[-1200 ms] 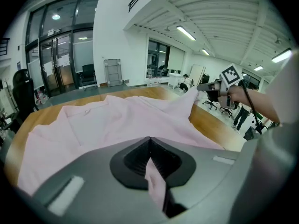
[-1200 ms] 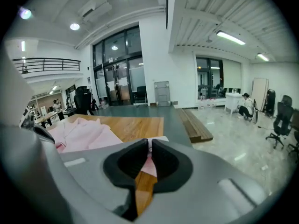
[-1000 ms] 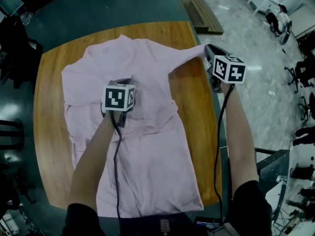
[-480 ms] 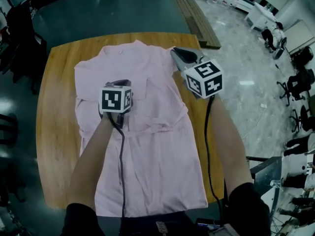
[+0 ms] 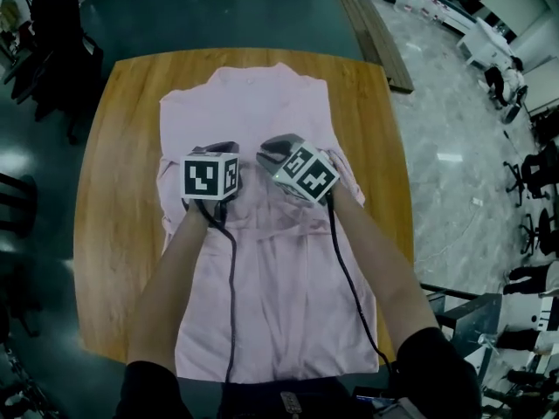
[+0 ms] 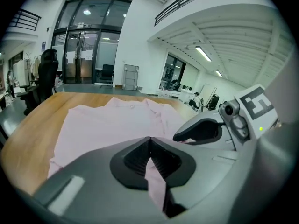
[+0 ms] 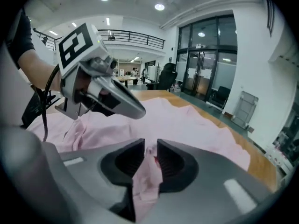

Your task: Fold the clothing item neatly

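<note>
A pale pink shirt lies spread along the middle of the wooden surface. Its collar points to the far edge and its hem reaches the near edge, right in front of the person. The upper half lies fairly flat, while the cloth across the middle is rumpled, with loose folds bunched toward the left and right edges of the garment. The 2 claws hang side by side over the shirt's centre, near each other but apart, each tilted downward. The left claw is clamped tight on the shirt, its 2 dark pads meeting at the tip with a strip of pink cloth pinched between them and trailing down from them. The right claw has just been opening. Its pads stand a little apart, yet a bunched fold of the same pink cloth fills that narrow gap and hangs from it. The person's bare forearms reach in from the near edge, a black cable running back along each. Around the surface is a dark floor, with office chairs off to the right.
</note>
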Available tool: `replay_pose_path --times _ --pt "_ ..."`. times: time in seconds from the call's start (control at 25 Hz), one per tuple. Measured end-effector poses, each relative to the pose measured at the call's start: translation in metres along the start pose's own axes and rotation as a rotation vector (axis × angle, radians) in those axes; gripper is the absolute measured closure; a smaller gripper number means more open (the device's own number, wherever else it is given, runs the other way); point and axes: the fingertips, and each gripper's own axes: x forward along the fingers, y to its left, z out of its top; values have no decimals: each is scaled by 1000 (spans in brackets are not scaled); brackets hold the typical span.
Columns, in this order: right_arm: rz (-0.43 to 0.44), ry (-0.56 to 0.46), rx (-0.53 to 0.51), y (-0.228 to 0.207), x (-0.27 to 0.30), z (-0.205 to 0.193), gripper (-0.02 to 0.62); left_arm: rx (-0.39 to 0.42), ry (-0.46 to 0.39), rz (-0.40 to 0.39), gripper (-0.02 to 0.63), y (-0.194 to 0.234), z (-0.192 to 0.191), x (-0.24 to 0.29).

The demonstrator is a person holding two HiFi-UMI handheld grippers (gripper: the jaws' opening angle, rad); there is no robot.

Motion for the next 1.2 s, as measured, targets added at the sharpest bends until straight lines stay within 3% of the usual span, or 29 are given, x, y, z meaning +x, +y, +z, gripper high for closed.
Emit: replay_pose_path --times 0.16,0.36,0.52,0.6,0.76,0.88,0.96,1.0,1.04,1.2 --pt "101 9 1 25 8 -3 414 6 -4 14 598 17 4 2" --pt "134 -64 1 31 -24 6 397 77 7 -7 598 2 16 20" --pt "49 -96 54 2 -54 -4 397 216 8 -87 581 -37 31 39" --pt "-10 -79 83 -19 -68 -22 410 311 28 -141 516 -61 37 50" --pt "-113 -41 173 -54 -89 -62 488 522 93 -204 443 -106 35 82" --pt "-138 -42 231 -65 -96 -79 514 642 181 -216 397 -123 16 108" --pt "-140 -37 242 -67 -97 -85 515 658 249 -188 418 -121 -1 120" --pt "-141 -34 243 -68 -97 -88 515 645 252 -166 484 -116 -3 123" --pt "-144 -31 244 -70 -96 -89 515 620 232 -147 556 -112 -1 124" --pt "-161 1 253 -78 -86 -94 515 471 97 -98 565 -92 26 104"
